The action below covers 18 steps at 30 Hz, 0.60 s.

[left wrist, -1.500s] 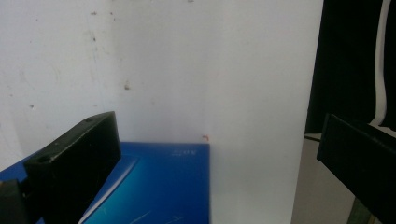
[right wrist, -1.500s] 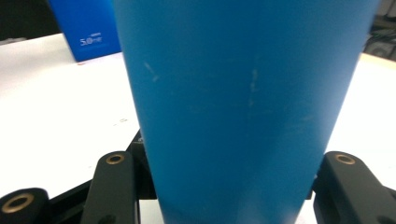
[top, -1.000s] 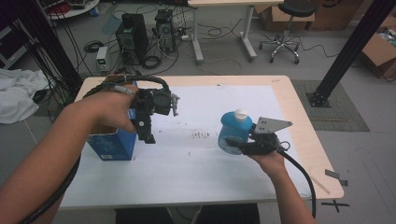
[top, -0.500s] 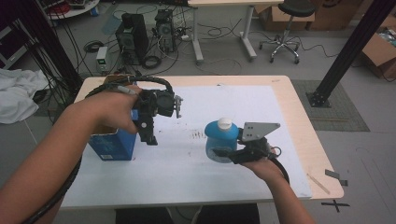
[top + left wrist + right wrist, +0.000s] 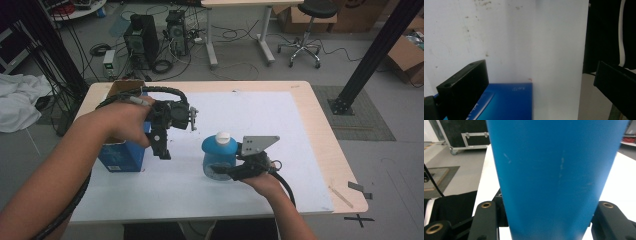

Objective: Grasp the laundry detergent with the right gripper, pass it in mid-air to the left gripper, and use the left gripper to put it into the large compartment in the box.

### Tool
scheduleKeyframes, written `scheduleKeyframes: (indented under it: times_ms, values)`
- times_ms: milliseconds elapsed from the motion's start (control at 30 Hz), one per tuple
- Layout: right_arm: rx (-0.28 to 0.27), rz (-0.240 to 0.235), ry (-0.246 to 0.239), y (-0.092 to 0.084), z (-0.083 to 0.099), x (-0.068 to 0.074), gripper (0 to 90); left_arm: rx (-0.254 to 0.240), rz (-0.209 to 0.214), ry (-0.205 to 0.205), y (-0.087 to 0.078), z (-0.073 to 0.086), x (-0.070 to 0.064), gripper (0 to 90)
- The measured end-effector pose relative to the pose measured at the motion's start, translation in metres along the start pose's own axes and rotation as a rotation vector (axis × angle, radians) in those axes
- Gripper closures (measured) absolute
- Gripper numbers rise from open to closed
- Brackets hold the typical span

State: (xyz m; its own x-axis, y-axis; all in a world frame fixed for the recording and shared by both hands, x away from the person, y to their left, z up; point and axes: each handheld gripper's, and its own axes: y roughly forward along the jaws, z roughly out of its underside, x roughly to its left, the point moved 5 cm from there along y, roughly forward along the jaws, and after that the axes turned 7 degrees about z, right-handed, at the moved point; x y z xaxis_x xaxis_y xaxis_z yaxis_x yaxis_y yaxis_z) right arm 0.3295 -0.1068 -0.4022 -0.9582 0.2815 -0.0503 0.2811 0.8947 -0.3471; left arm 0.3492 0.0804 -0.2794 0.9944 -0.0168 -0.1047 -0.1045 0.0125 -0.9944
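Note:
A blue bottle (image 5: 219, 152) with a white cap (image 5: 223, 136) stands upright near the middle of the white-covered table (image 5: 280, 120). My right gripper (image 5: 220, 172) is shut on its lower body from the near side. In the right gripper view the bottle (image 5: 556, 170) sits between the two black jaws of that gripper (image 5: 546, 220). A blue box (image 5: 122, 155) stands at the left. My left gripper (image 5: 160, 147) hangs beside its right edge, pointing down. In the left gripper view the jaws of this gripper (image 5: 539, 82) stand wide open above the box (image 5: 506, 100) and the white sheet.
An open cardboard box (image 5: 125, 87) sits at the table's far left corner, behind my left hand. Cables trail from both grippers. Computer cases (image 5: 142, 37), a desk and a swivel chair (image 5: 305, 30) stand on the floor beyond the table. A black post (image 5: 375, 50) rises at the right.
My right gripper has carried the blue bottle leftward, from the table's right part toward its middle. The left gripper has stayed by the blue box.

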Motion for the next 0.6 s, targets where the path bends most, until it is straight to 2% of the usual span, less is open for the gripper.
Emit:
scheduleKeyframes:
  times_ms: [600]
  values:
    - [-0.004, -0.045, 0.012, 0.043, 0.001, 0.004, 45.3, 0.001, 0.023, 0.006, 0.011, -0.006, -0.002, 0.1]
